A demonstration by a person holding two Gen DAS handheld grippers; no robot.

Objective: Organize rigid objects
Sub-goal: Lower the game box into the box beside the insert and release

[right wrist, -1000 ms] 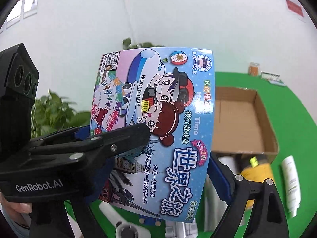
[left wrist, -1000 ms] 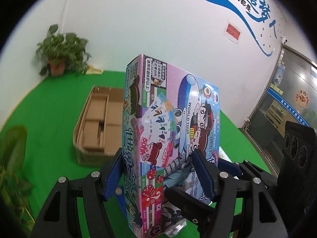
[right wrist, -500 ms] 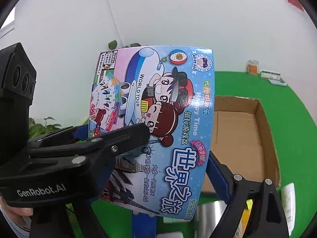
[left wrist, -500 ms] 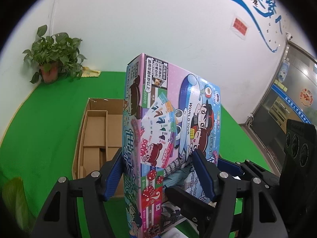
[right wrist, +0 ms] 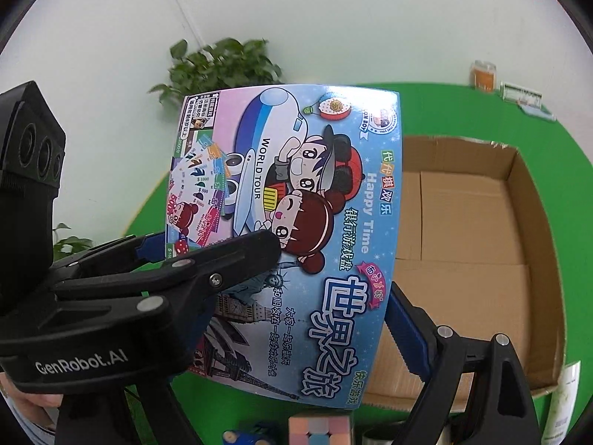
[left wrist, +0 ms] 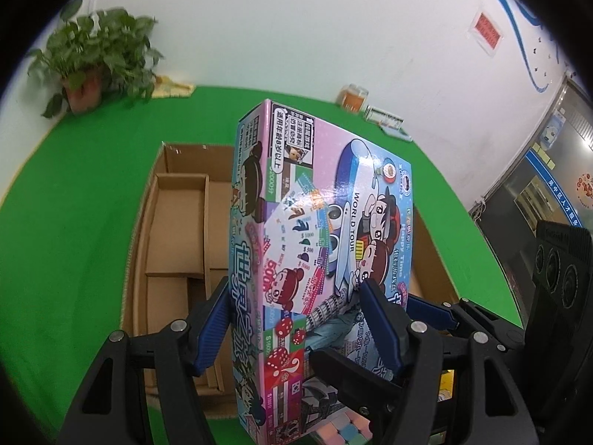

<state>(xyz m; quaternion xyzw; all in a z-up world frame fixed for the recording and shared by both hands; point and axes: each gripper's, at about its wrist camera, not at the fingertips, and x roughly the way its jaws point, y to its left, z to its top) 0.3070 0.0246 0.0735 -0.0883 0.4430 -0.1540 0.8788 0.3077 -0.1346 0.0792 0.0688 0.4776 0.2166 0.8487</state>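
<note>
A colourful board game box [left wrist: 318, 244], blue and pink with cartoon children and a plane, is held upright in the air by both grippers. My left gripper [left wrist: 296, 319] is shut on its narrow sides. My right gripper [right wrist: 326, 293] is shut across its width; the box's front [right wrist: 296, 222] fills that view. Behind and below it stands an open cardboard box [left wrist: 178, 230] with inner dividers on the green table; it also shows in the right wrist view [right wrist: 481, 244].
A pastel puzzle cube [right wrist: 318, 426] lies below the game box, also seen in the left wrist view [left wrist: 348, 430]. A potted plant [left wrist: 96, 59] stands at the table's back left. An orange jar [left wrist: 354, 98] and small flat items [left wrist: 389, 122] sit by the wall. A white tube [right wrist: 563, 396] lies right of the carton.
Both grippers have carried the game box forward, toward and over the open cardboard box, which now looks nearer and larger. The grip on the game box is unchanged.
</note>
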